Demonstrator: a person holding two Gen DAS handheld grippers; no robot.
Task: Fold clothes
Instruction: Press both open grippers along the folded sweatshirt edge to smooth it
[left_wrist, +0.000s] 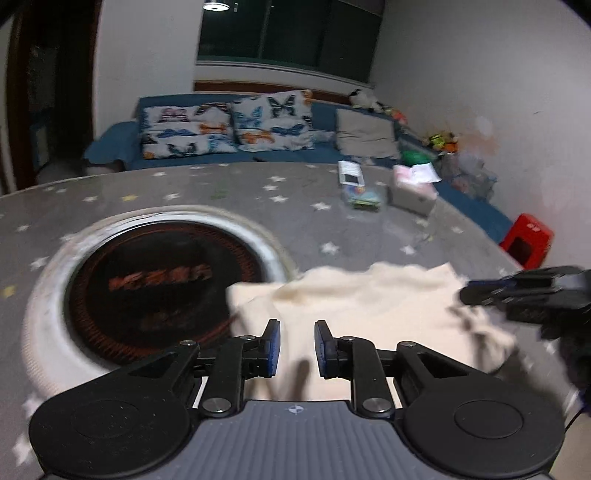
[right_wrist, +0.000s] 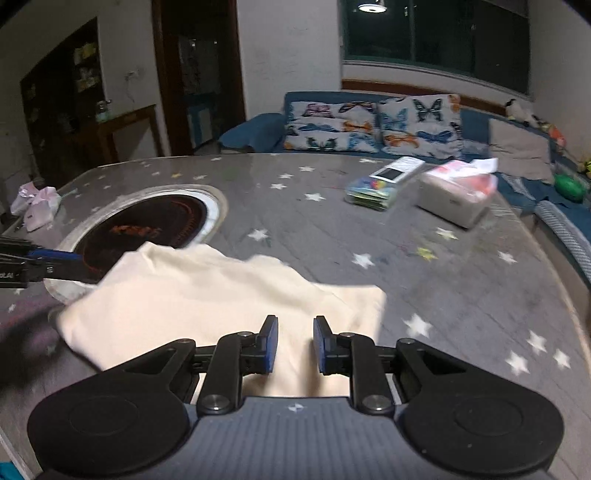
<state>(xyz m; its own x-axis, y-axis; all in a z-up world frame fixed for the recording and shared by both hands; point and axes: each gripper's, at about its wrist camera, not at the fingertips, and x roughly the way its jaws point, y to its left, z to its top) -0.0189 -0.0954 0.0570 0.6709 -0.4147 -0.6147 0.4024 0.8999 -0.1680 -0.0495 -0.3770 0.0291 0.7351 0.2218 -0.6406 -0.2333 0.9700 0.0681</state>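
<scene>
Lying on the grey, star-printed surface (right_wrist: 461, 288) is a cream garment (right_wrist: 221, 295), folded into a rough rectangle with a rumpled far edge. Its far left corner overlaps the rim of the round dark burner (right_wrist: 147, 225) set into the surface, which has a pale ring around it.

Near the camera in the left wrist view, the left tool (left_wrist: 297, 345) hangs over the near edge of the cream garment (left_wrist: 351, 306), its blue-padded jaws a narrow gap apart with nothing pinched between them; cloth shows through the gap below. The right tool (right_wrist: 295, 343) stands the same way over the garment's near right part: jaws slightly parted, pads clear of the fabric, holding nothing. Each tool also shows at the edge of the other's view, the right tool (left_wrist: 524, 295) at the garment's right side and the left tool (right_wrist: 55, 260) at its far left corner by the burner.

Farther off on the right of the surface lie a tissue box (right_wrist: 458, 199) and, just left of it, a small stack of colourful packets (right_wrist: 369, 192) with a white card on top. At the far left edge sits a pink bundle (right_wrist: 37, 203). Beyond the surface runs a blue sofa (right_wrist: 258, 129) carrying two butterfly cushions (right_wrist: 373, 122) and a plain grey cushion (right_wrist: 517, 142), below a dark window (right_wrist: 436, 33).
</scene>
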